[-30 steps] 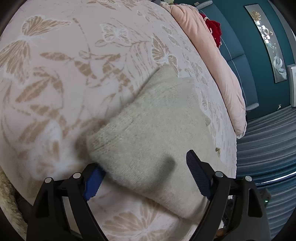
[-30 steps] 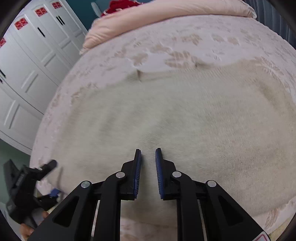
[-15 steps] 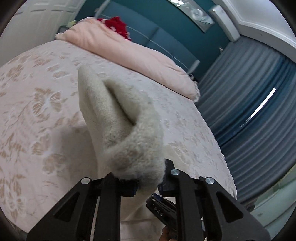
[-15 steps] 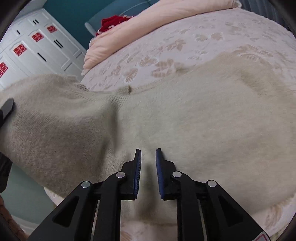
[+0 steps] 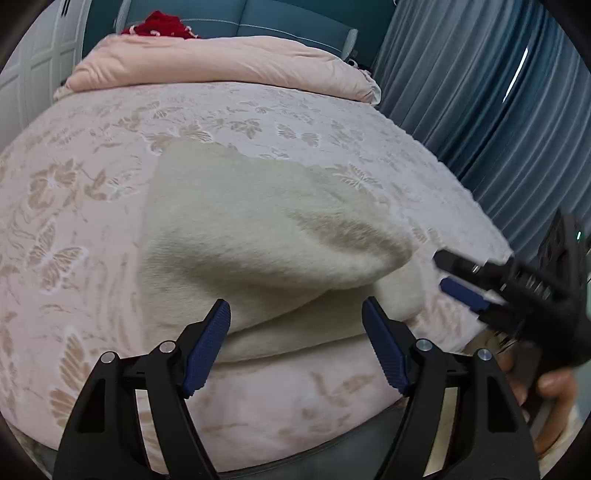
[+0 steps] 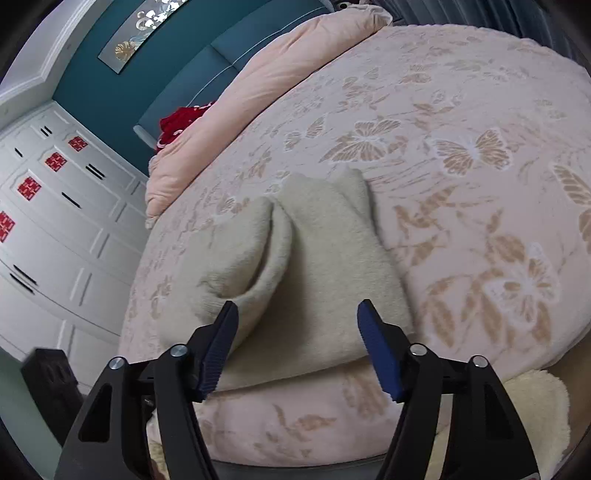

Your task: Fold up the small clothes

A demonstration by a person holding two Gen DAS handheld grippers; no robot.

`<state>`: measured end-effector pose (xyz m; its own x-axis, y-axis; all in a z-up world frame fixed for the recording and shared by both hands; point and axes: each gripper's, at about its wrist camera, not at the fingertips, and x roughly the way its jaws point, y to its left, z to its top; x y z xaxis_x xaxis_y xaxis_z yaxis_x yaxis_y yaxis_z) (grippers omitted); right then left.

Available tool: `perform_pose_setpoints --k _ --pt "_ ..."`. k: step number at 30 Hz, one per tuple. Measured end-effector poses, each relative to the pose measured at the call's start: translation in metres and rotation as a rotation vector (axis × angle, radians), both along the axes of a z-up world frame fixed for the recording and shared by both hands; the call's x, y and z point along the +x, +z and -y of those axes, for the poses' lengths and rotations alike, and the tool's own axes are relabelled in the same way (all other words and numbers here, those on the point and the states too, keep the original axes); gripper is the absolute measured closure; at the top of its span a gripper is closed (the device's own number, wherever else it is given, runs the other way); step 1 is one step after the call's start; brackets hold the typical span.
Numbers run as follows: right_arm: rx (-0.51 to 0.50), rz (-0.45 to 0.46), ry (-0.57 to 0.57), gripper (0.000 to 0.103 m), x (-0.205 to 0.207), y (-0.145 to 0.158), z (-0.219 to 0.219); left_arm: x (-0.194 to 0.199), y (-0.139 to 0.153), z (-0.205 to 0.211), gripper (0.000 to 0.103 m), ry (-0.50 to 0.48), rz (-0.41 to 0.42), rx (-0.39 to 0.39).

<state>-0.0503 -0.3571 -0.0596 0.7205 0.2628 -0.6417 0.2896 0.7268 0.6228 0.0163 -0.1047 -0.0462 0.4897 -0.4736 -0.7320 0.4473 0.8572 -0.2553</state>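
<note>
A cream fluffy garment lies on the pink butterfly-print bedspread, folded over itself with a rounded fold along its near side. My left gripper hangs just in front of that fold, its jaws opening and its pads off the cloth. In the right wrist view the garment shows a loose roll on its left side. My right gripper is over its near edge, jaws opening too, with nothing pressed between them. In the left wrist view the right gripper is blurred at the right, held by a hand.
A folded pink quilt and a red cloth lie at the head of the bed by a teal headboard. Blue curtains hang on the right, white wardrobe doors on the left. A fluffy cream cloth sits below the bed's edge.
Both grippers lifted the garment's edge while shut on it and carried it across. Now it lies folded over, both have let go, and they have drawn back toward the bed's near edge.
</note>
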Motion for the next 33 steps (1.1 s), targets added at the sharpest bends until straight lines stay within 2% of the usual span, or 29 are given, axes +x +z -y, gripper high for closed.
perform_pose_setpoints --k 1,4,7,10,11,13,14,16,18,20,21,22,23,24,25,26,27,29,30,32,33 --pt "0.043 0.008 0.018 0.03 0.005 0.0 -0.002 0.0 -0.004 -0.005 0.029 0.013 0.016 0.048" --pt "0.133 0.003 0.063 0.029 0.025 -0.005 -0.018 -0.001 -0.015 -0.019 0.028 0.048 0.029 0.12" --pt "0.077 -0.04 0.115 0.029 0.048 -0.004 -0.043 0.004 -0.03 -0.024 0.027 0.06 0.02 0.192" --pt "0.03 -0.081 0.132 0.029 0.07 -0.006 -0.06 0.006 -0.041 -0.03 0.028 0.084 0.021 0.196" --pt "0.008 -0.086 0.131 0.042 0.076 -0.007 -0.064 0.009 -0.043 -0.031 0.04 0.094 0.013 0.189" --pt "-0.04 -0.083 0.161 0.087 0.091 -0.002 -0.072 0.019 -0.048 -0.036 0.062 0.1 -0.035 0.154" --pt "-0.038 -0.066 0.176 0.088 0.096 0.008 -0.073 0.022 -0.049 -0.039 0.073 0.112 -0.054 0.136" --pt "0.034 0.088 0.196 0.089 0.089 0.043 -0.067 0.024 -0.046 -0.045 0.085 0.126 -0.075 0.097" --pt "0.131 0.233 0.198 0.089 0.069 0.078 -0.051 0.023 -0.04 -0.049 0.09 0.109 -0.075 0.07" --pt "0.067 0.295 0.148 0.089 0.046 0.092 -0.035 0.02 -0.035 -0.045 0.093 0.076 -0.062 0.049" --pt "-0.01 0.261 0.103 0.089 0.038 0.085 -0.026 0.018 -0.034 -0.04 0.093 0.059 -0.056 0.053" --pt "-0.088 0.175 0.066 0.089 0.037 0.065 -0.016 0.017 -0.035 -0.034 0.093 0.048 -0.053 0.066" --pt "-0.14 0.04 0.045 0.089 0.042 0.032 -0.003 0.017 -0.038 -0.028 0.093 0.038 -0.057 0.074" --pt "-0.136 -0.085 0.031 0.089 0.046 -0.005 0.01 0.018 -0.041 -0.025 0.093 0.036 -0.07 0.075" --pt "-0.087 -0.167 0.009 0.089 0.044 -0.035 0.021 0.018 -0.045 -0.023 0.093 0.035 -0.086 0.071" --pt "-0.008 -0.159 -0.006 0.089 0.036 -0.048 0.026 0.018 -0.047 -0.02 0.093 0.041 -0.092 0.074" --pt "0.036 -0.111 -0.015 0.089 0.028 -0.044 0.027 0.017 -0.047 -0.019 0.093 0.048 -0.092 0.086" --pt "-0.006 -0.043 -0.008 0.087 0.024 -0.025 0.02 0.015 -0.047 -0.019 0.093 0.05 -0.093 0.091" --pt "-0.043 -0.037 0.001 0.085 0.028 -0.022 0.017 0.016 -0.047 -0.02 0.092 0.051 -0.098 0.096" --pt "-0.124 -0.11 0.016 0.081 0.04 -0.033 0.016 0.015 -0.048 -0.022 0.089 0.05 -0.121 0.091" --pt "-0.128 -0.146 0.012 0.08 0.042 -0.039 0.019 0.014 -0.046 -0.024 0.089 0.045 -0.133 0.08"
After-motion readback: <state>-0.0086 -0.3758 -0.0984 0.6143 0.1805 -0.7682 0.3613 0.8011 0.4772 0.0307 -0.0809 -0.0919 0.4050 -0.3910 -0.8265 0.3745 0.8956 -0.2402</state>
